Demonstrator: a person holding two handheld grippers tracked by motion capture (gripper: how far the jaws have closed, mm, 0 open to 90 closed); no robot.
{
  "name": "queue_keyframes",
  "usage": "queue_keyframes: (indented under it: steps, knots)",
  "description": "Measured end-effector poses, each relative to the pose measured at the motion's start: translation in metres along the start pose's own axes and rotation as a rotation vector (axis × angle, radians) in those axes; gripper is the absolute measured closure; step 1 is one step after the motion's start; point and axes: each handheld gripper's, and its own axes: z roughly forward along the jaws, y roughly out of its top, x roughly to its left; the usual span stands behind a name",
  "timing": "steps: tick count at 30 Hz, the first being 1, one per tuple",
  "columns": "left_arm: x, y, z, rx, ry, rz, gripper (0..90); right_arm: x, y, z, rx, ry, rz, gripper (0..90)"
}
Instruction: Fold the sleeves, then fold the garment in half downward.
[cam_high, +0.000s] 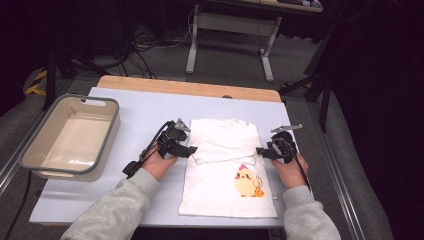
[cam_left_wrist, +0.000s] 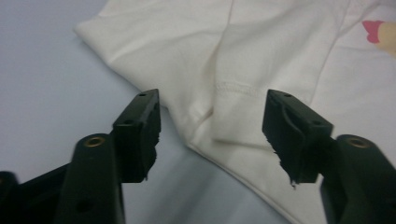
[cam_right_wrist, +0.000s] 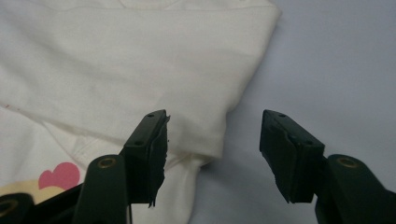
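A white T-shirt (cam_high: 225, 165) with a yellow chick print (cam_high: 247, 184) lies flat on the pale mat (cam_high: 145, 115), its sleeves folded in across the chest. My left gripper (cam_high: 192, 149) sits at the shirt's left edge by the folded sleeve, jaws open. In the left gripper view the left gripper (cam_left_wrist: 212, 135) hovers over the sleeve hem of the shirt (cam_left_wrist: 261, 56) without pinching it. My right gripper (cam_high: 260, 151) is at the shirt's right edge, also open. In the right gripper view the right gripper (cam_right_wrist: 212, 149) straddles the folded corner of the shirt (cam_right_wrist: 140, 70), with the pads off the cloth.
A beige basin with a grey rim (cam_high: 90, 98) stands at the mat's left side. The table's wooden back edge (cam_high: 190, 87) runs behind the mat. Beyond it, a desk frame (cam_high: 265, 55) and cables lie on the dark floor.
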Motion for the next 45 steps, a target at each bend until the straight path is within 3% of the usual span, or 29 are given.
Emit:
queue_keyframes:
  steps: [9,12,14,21,26,31,33,34,35,43,45]
  knots:
    - [0.008,0.004,-0.002,-0.049,0.012,-0.039,26.8,-0.005,0.008,-0.003,-0.037,-0.003,0.014,42.2]
    - [0.009,0.006,-0.001,-0.056,0.027,-0.053,22.0,-0.006,0.010,-0.003,-0.048,-0.001,0.031,42.5]
    - [0.013,0.007,0.000,-0.080,0.039,-0.078,19.3,-0.009,0.014,-0.003,-0.058,0.007,0.072,45.4]
    - [0.022,0.015,0.007,-0.052,0.078,-0.117,11.4,-0.015,0.024,0.003,-0.072,-0.001,0.092,47.6]
    - [0.025,0.019,0.014,-0.030,0.116,-0.139,14.0,-0.018,0.028,0.008,-0.088,-0.013,0.101,45.6]
    - [0.031,0.024,0.022,-0.016,0.127,-0.156,16.6,-0.024,0.032,0.015,-0.103,-0.036,0.110,45.1]
    - [0.033,0.026,0.029,0.010,0.169,-0.148,17.8,-0.024,0.032,0.020,-0.102,-0.046,0.117,45.1]
    - [0.033,0.026,0.029,0.010,0.169,-0.148,17.9,-0.024,0.032,0.022,-0.098,-0.047,0.119,45.1]
    - [0.035,0.026,0.035,0.038,0.205,-0.140,17.9,-0.025,0.032,0.024,-0.093,-0.055,0.119,45.0]
    - [0.043,0.025,0.045,0.057,0.222,-0.177,22.8,-0.022,0.035,0.037,-0.062,-0.071,0.117,46.8]
    - [0.042,0.025,0.048,0.068,0.233,-0.180,23.9,-0.022,0.035,0.041,-0.066,-0.059,0.140,47.2]
